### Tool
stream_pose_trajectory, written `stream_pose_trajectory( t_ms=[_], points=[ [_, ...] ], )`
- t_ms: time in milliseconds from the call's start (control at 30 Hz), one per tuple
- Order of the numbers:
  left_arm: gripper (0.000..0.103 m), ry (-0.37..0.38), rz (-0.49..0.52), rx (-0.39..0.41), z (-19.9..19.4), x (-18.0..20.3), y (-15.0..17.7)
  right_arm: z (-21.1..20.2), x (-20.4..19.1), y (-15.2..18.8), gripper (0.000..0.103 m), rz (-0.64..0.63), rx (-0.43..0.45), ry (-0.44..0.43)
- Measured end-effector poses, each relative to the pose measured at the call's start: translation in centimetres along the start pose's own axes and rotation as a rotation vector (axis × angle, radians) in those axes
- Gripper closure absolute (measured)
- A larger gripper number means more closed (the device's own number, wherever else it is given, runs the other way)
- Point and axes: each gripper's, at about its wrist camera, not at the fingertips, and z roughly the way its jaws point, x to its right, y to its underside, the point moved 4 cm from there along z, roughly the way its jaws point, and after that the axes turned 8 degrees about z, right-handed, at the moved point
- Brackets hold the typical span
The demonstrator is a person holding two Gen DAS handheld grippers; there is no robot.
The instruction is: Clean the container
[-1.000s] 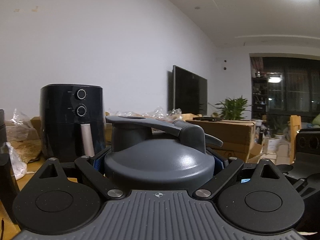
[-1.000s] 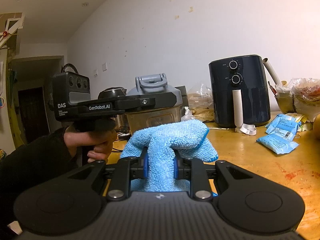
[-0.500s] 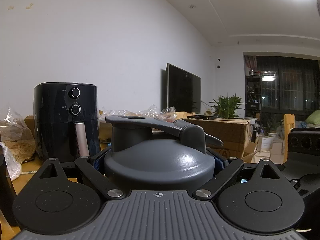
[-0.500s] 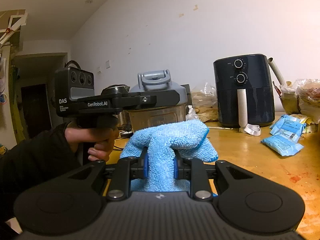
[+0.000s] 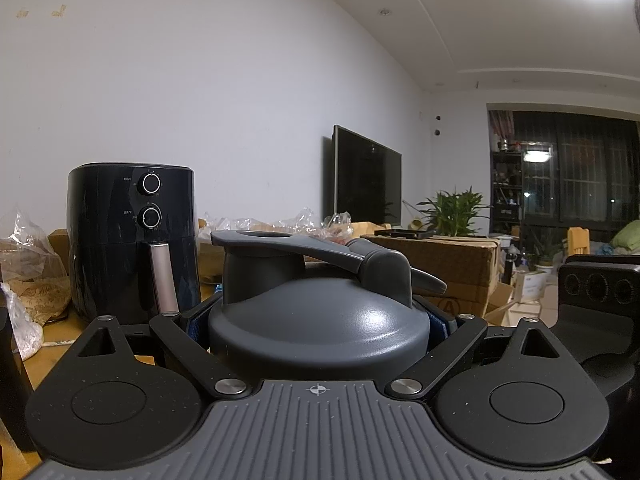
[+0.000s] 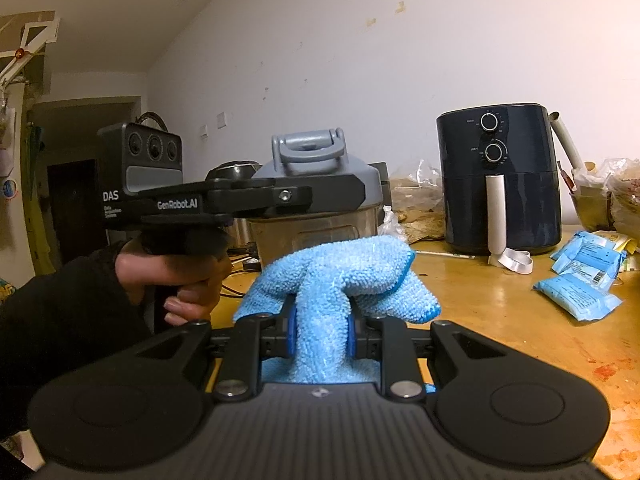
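Against the frames from a second ago I see little change: in my left view the black cylindrical air fryer (image 5: 134,240) sits a bit further right, and in my right view it sits further right too, while both grips look the same.

The yellow wooden tabletop (image 6: 520,320) has open, bare surface to the right of my right tool, up to the light blue plastic packets (image 6: 580,280) near the far right edge. On the left side the room is tighter: the person's hand (image 6: 176,276) in a black sleeve holds the left tool close beside the cloth.

The container, a clear jug with a grey domed lid and fold-down handle (image 6: 316,188), stands up off the tabletop, held by the left gripper (image 5: 320,320), whose jaws are spread wide and closed on the rim of its lid, pads touching both sides. My right gripper (image 6: 320,334) is nearly closed, its blue pads pinching a fluffy light blue microfibre cloth (image 6: 340,276), which bunches up just in front of the jug.
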Motion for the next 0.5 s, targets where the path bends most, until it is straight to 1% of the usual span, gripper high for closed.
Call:
stream_pose_trajectory(
  t_ms=[133, 500],
  points=[
    [0.008, 0.000, -0.002, 0.000, 0.03, -0.04, -0.04, 0.11, 0.23, 0.01, 0.085, 0.011, 0.001, -0.007],
    [0.008, 0.001, -0.005, -0.004, 0.06, -0.08, -0.06, -0.08, -0.13, -0.75, 0.085, -0.003, 0.025, -0.019]
  ],
)
